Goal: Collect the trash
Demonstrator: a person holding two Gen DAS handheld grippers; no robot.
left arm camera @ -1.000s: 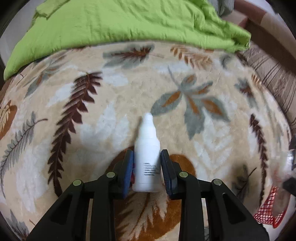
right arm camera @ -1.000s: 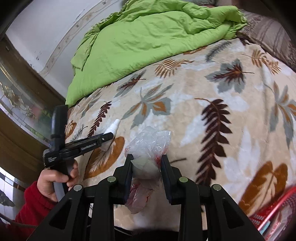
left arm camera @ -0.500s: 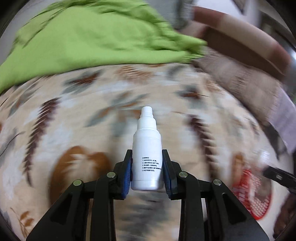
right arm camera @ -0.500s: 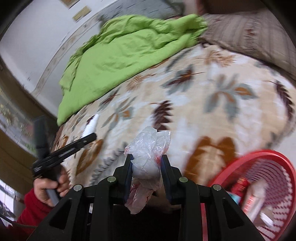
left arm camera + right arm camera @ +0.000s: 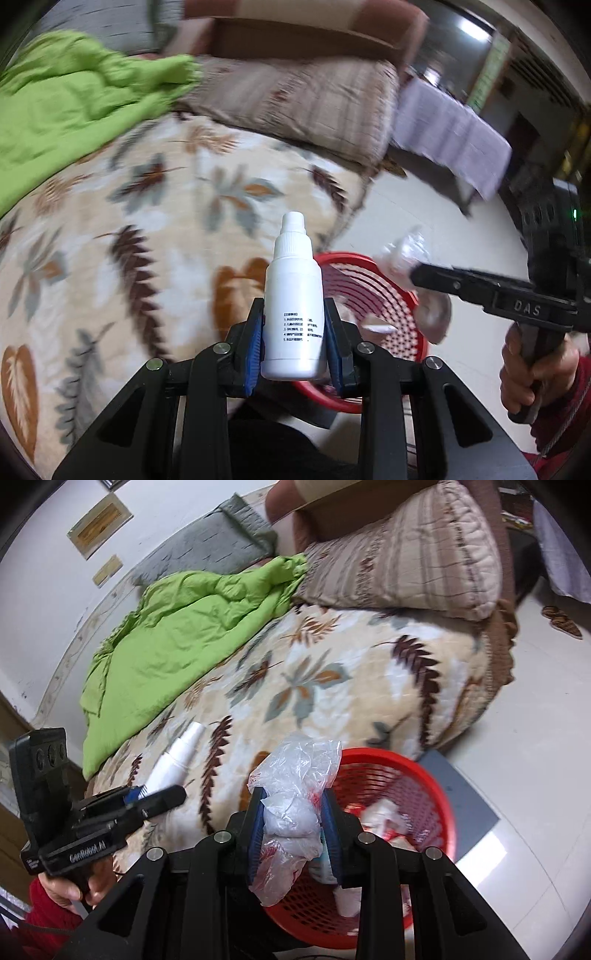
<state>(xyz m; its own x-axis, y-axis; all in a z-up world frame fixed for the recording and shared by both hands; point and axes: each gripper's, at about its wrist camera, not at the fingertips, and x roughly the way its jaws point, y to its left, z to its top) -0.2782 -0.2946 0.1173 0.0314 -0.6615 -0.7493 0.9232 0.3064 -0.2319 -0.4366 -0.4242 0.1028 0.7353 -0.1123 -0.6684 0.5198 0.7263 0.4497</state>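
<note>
My left gripper (image 5: pixel 293 314) is shut on a small white plastic bottle (image 5: pixel 293 280), held upright over the edge of the bed. Just behind it on the floor stands a red mesh basket (image 5: pixel 373 291). My right gripper (image 5: pixel 293 805) holds a crumpled clear plastic bag (image 5: pixel 295 786) above the basket (image 5: pixel 406 775). Its jaws are opening, and the bag is still between the pads. In the right wrist view the left gripper (image 5: pixel 162 794) and its bottle (image 5: pixel 181 753) show at the left. In the left wrist view the right gripper (image 5: pixel 417 275) and bag (image 5: pixel 406 251) show at the right.
The basket holds several pieces of rubbish and stands on a grey mat (image 5: pixel 465 794) on pale floor tiles. The bed carries a leaf-patterned blanket (image 5: pixel 332 686), a green quilt (image 5: pixel 177 635) and a striped pillow (image 5: pixel 406 546). A hand (image 5: pixel 532 369) in a red sleeve grips the right tool.
Both grippers swung from over the bed to the red basket beside it, carrying the bottle and the bag. The bottle was lifted off the blanket.
</note>
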